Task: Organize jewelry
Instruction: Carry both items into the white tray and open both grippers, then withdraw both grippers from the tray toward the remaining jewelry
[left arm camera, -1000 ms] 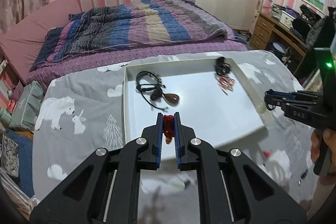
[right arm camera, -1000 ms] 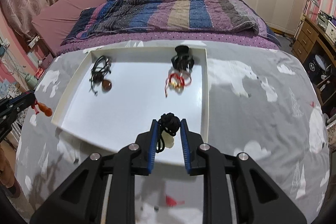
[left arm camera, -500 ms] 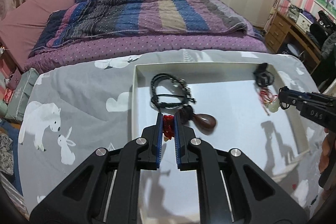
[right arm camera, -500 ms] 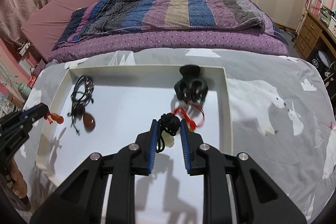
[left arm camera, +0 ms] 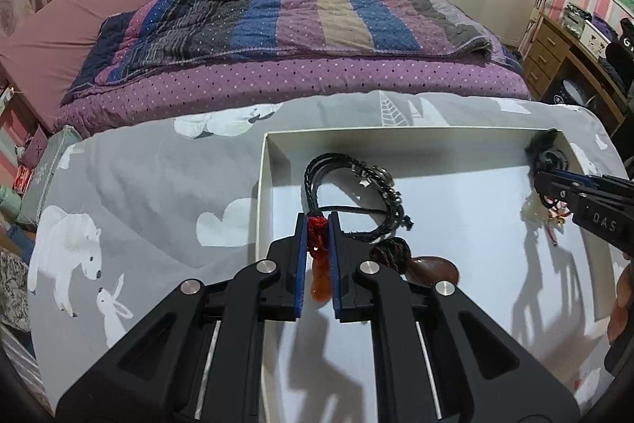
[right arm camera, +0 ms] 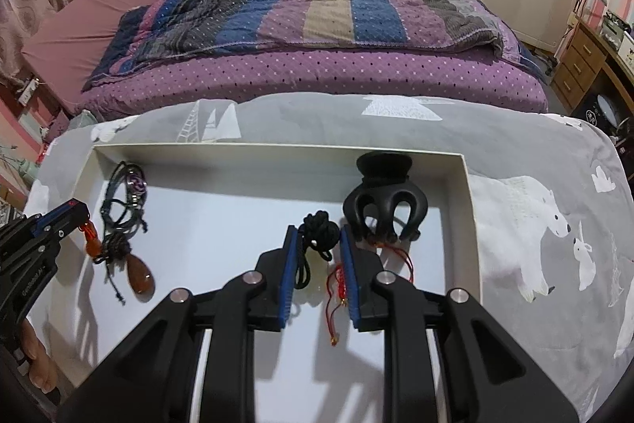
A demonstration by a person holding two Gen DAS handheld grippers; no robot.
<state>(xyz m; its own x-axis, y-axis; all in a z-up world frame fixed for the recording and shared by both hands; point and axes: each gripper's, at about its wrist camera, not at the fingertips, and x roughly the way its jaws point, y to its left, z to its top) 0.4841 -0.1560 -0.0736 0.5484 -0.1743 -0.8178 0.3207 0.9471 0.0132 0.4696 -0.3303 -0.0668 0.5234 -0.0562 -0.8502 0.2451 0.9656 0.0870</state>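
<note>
white cardboard walls frame the tray [right arm camera: 467, 185] that sits on the grey animal-print cloth [left arm camera: 158, 185], and both our tongs hang over it, each with a piece in its grip. our left gripper [left arm camera: 317, 224] is closed tight on a red knotted cord with an orange charm [left arm camera: 319, 280] dangling between its blue pads. just ahead of it and slightly to its right lie the black braided bracelets [left arm camera: 356, 193], and beside its right finger rests the brown teardrop pendant [left arm camera: 432, 268] on its dark cord. our right gripper [right arm camera: 317, 236] is clamped on a black knotted cord [right arm camera: 319, 228] that carries a pale charm [left arm camera: 533, 211], seen best from the left camera. right in front of its right finger stands the black claw hair clip [right arm camera: 386, 209], and a red string bracelet [right arm camera: 340, 288] trails under and beside that same finger. we judge the sorting well along: four pieces already lie in the tray, grouped toward its left and right ends, and the two we carry are above those groups but not yet set down. what is left, as far as we can see, is to lower each piece onto the bare white floor, release it, and check the cloth for anything we cannot see from here.
</note>
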